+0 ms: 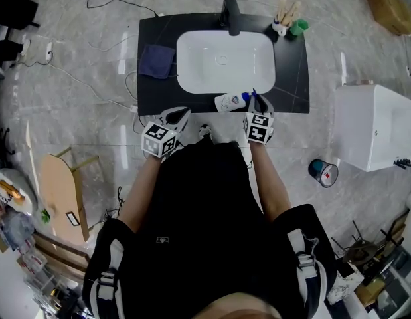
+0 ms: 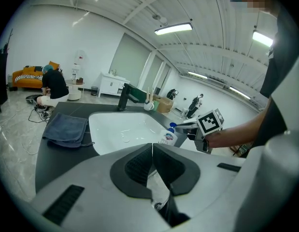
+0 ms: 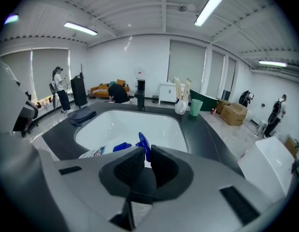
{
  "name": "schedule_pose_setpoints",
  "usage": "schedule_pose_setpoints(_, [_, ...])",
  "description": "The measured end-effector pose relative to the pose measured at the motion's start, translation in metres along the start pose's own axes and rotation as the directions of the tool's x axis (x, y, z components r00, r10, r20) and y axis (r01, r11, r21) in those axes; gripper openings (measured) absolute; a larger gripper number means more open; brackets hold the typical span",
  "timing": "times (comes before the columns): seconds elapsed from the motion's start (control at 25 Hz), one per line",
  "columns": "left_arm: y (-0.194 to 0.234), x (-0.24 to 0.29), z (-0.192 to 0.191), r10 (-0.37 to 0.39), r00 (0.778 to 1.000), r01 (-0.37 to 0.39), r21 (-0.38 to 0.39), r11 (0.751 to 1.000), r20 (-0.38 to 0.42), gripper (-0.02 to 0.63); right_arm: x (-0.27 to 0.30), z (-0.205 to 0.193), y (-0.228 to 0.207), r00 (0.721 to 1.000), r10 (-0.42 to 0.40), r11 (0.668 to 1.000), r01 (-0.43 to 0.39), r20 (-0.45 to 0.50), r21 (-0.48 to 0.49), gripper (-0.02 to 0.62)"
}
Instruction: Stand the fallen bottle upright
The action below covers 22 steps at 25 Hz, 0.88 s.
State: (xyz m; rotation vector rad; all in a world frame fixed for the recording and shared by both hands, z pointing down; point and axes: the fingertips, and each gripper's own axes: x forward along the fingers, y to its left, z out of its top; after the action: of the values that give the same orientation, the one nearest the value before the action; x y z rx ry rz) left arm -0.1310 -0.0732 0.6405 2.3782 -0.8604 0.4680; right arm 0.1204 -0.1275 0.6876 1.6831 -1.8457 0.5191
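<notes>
The bottle (image 1: 229,102), white with a blue pump, lies tilted on the front rim of the white sink (image 1: 185,78) in the head view. My right gripper (image 1: 253,99) is shut on its blue pump head (image 3: 143,144); the labelled body (image 3: 93,152) trails to the left, below the jaws. In the left gripper view the bottle (image 2: 167,136) leans with its pump end raised toward the right gripper (image 2: 187,125). My left gripper (image 1: 180,114) hovers at the counter's front edge, left of the bottle, shut with nothing between its pads (image 2: 139,164).
A black counter (image 1: 291,78) holds the sink, with a black faucet (image 1: 230,13) at the back. A dark blue cloth (image 1: 157,60) lies left of the basin. A green cup (image 1: 299,26) and a white brush holder (image 1: 281,22) stand back right. A white cabinet (image 1: 374,126) stands right.
</notes>
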Motion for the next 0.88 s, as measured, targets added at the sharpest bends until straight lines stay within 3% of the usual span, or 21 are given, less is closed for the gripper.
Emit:
schedule_pose_setpoints(0.16, [-0.003, 0.0, -0.004, -0.007, 1.0, 0.007, -0.006, 1.0, 0.002, 0.015, -0.003, 0.019, 0.015, 0.998, 0.005, 0.994, 0.001, 0.055, -0.113, 0.096])
schedule_pose_setpoints(0.4, [0.0, -0.002, -0.008, -0.005, 1.0, 0.005, -0.017, 1.0, 0.012, 0.015, -0.009, 0.043, 0.042, 0.993, 0.04, 0.959, -0.007, 0.111, -0.284, 0.098])
schedule_pose_setpoints(0.76, [-0.001, -0.002, -0.006, 0.003, 1.0, -0.003, -0.019, 1.0, 0.025, 0.015, -0.014, 0.061, 0.061, 0.985, 0.085, 0.934, -0.026, 0.15, -0.356, 0.106])
schedule_pose_setpoints(0.88, [-0.002, -0.003, -0.007, 0.007, 1.0, -0.006, -0.021, 1.0, 0.025, 0.015, -0.022, 0.065, 0.069, 0.981, 0.099, 0.908, -0.021, 0.167, -0.418, 0.107])
